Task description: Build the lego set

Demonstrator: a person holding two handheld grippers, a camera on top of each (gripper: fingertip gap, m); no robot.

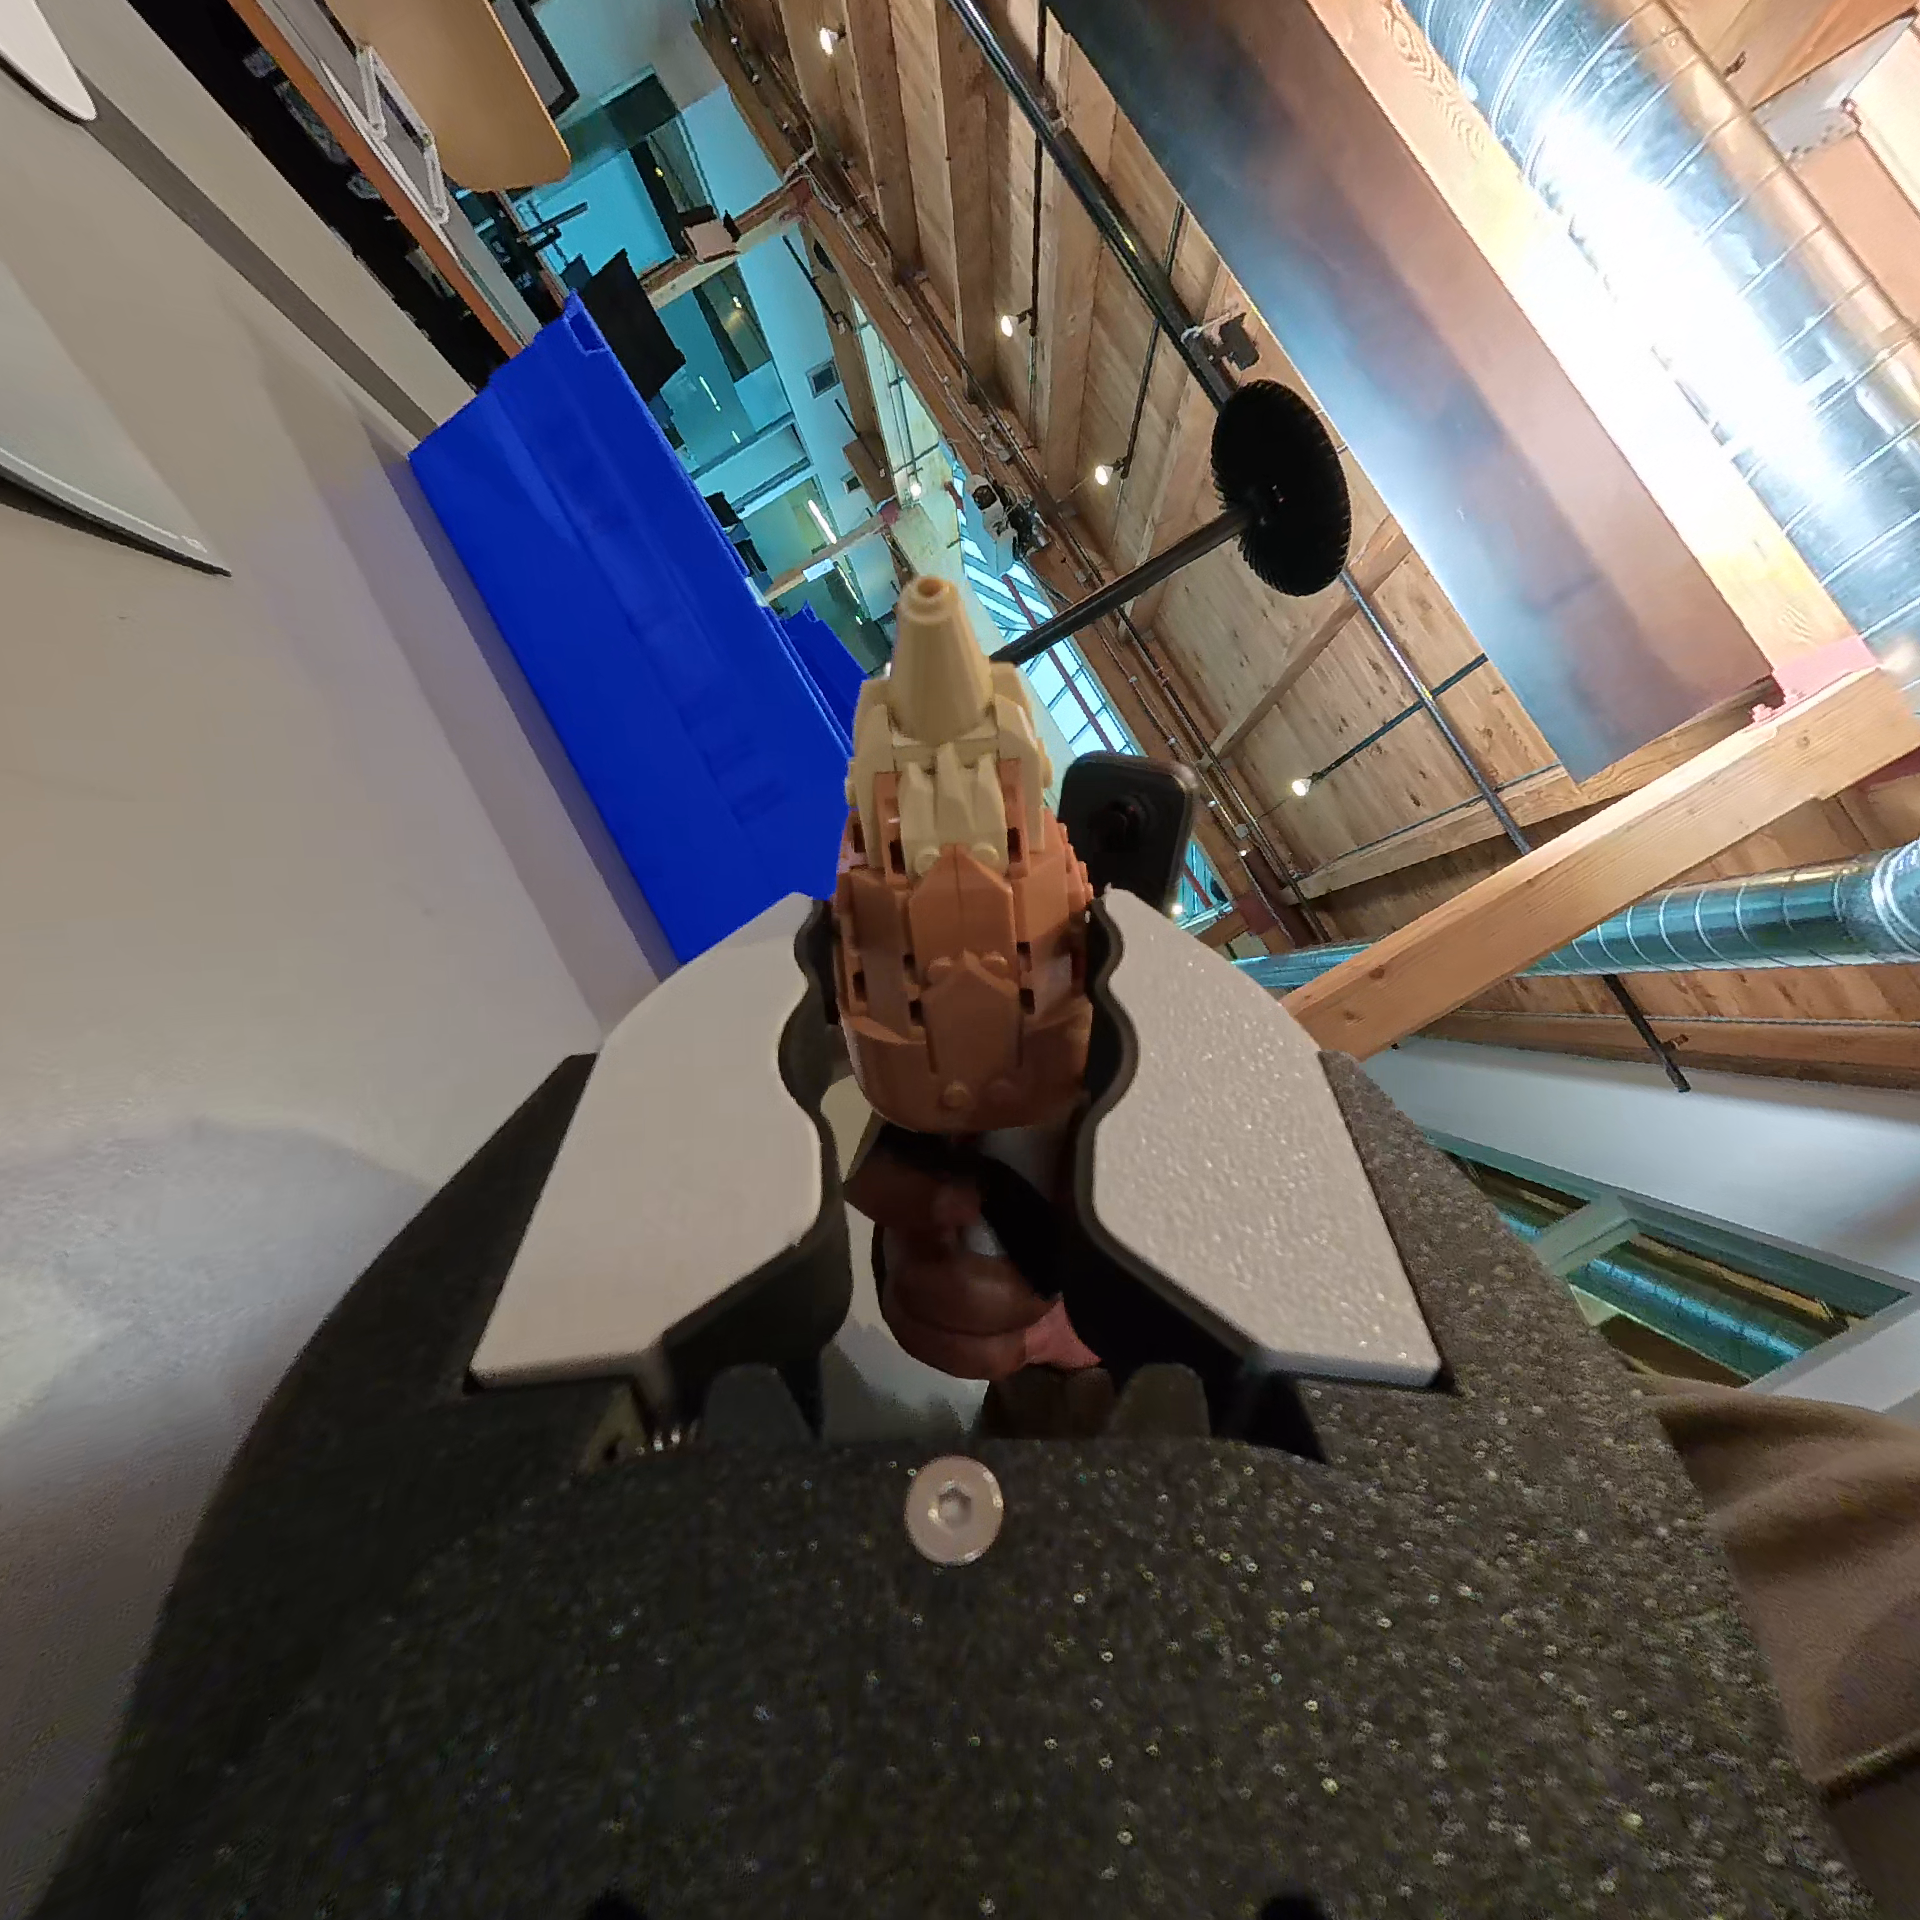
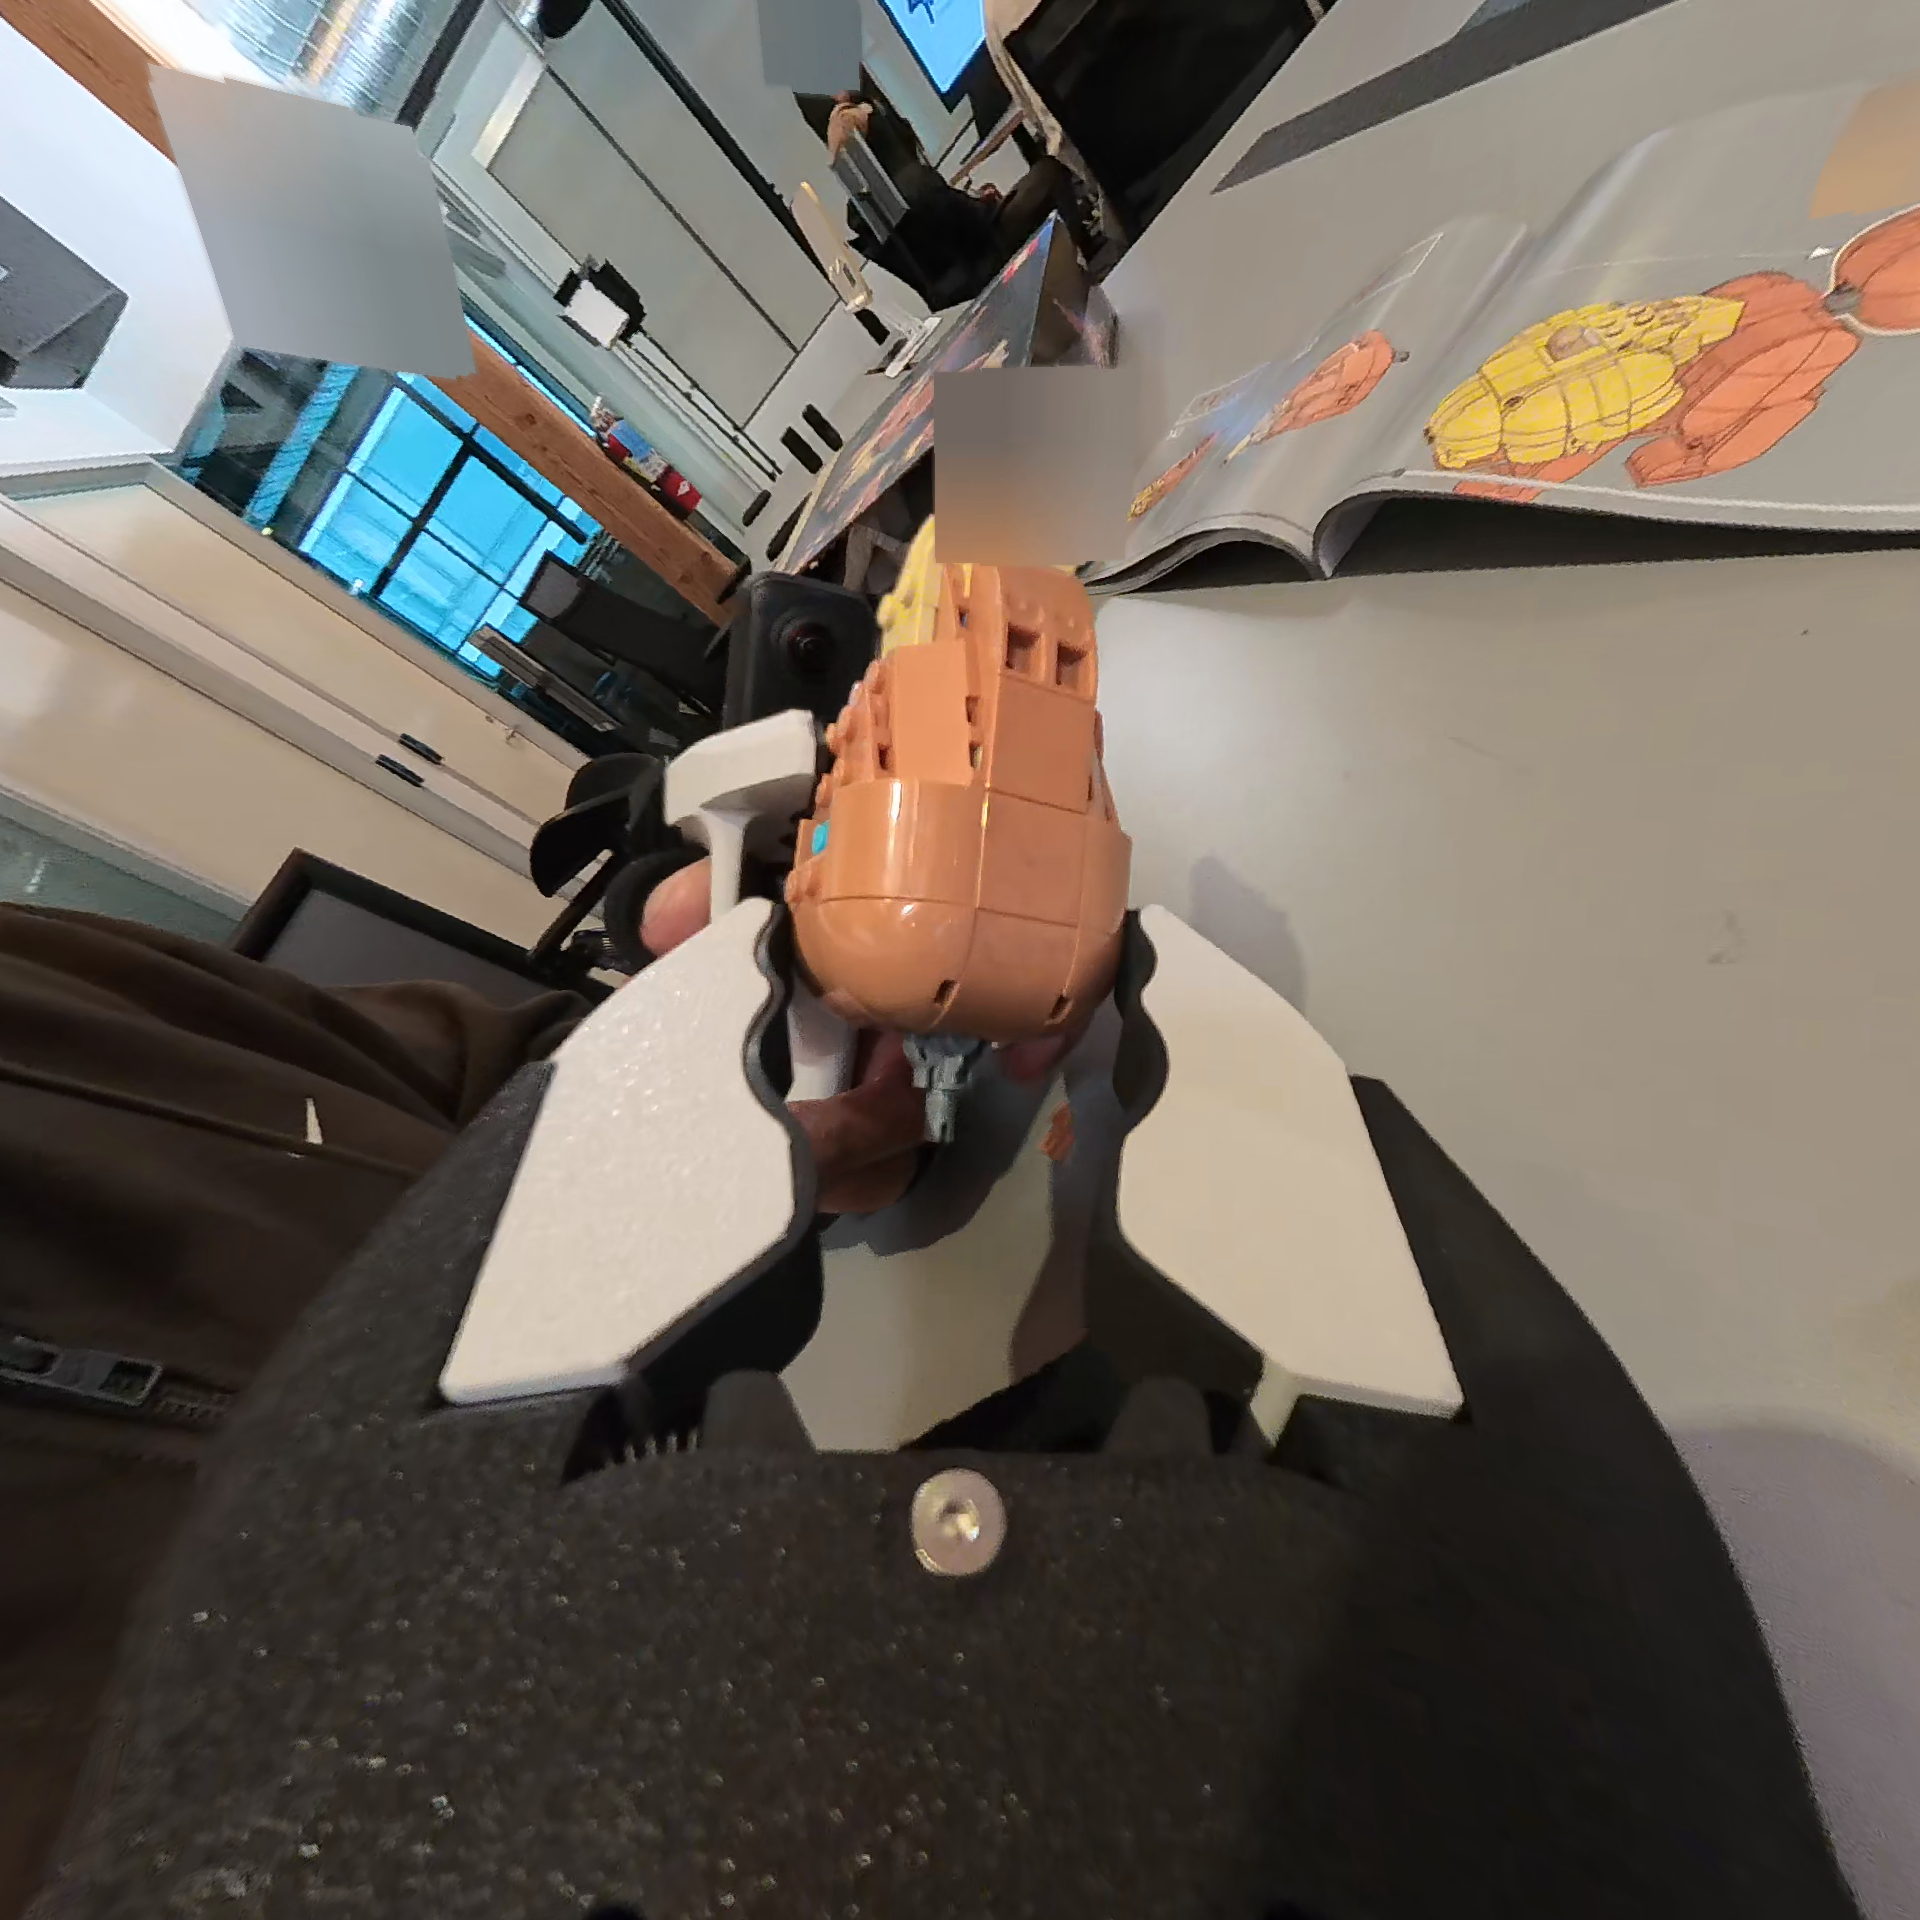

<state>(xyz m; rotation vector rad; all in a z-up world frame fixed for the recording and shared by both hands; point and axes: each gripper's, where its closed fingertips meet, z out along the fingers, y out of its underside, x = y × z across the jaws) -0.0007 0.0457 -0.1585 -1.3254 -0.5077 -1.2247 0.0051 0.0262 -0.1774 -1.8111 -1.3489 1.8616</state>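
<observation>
Both claws meet on one lego model, held up in the air away from the surface point(image 2: 1558, 831). Left claw point(image 1: 951, 956) is clamped on the brown scaled body of the model point(image 1: 961, 987), its wavy pads pressing either side, with the tan cone tip pointing far out past the fingers toward the ceiling. Right claw point(image 2: 951, 966) sits narrow around the rounded orange-brown end of the same model point(image 2: 966, 831); its left pad looks to touch the bricks, but whether the right pad bears on them I cannot tell. A small grey connector point(image 2: 943, 1081) hangs under that rounded end, between the fingers. Far right on the surface lies the open instruction booklet point(image 2: 1507, 395), and blue bins point(image 1: 623, 665) stand far left in the left wrist view. My worry is the curved, glossy end: a squeeze there could slide off the dome, or twisting one claw against the other could pop the scaled plates loose. The grey connector also looks exposed and could snag a pad.
</observation>
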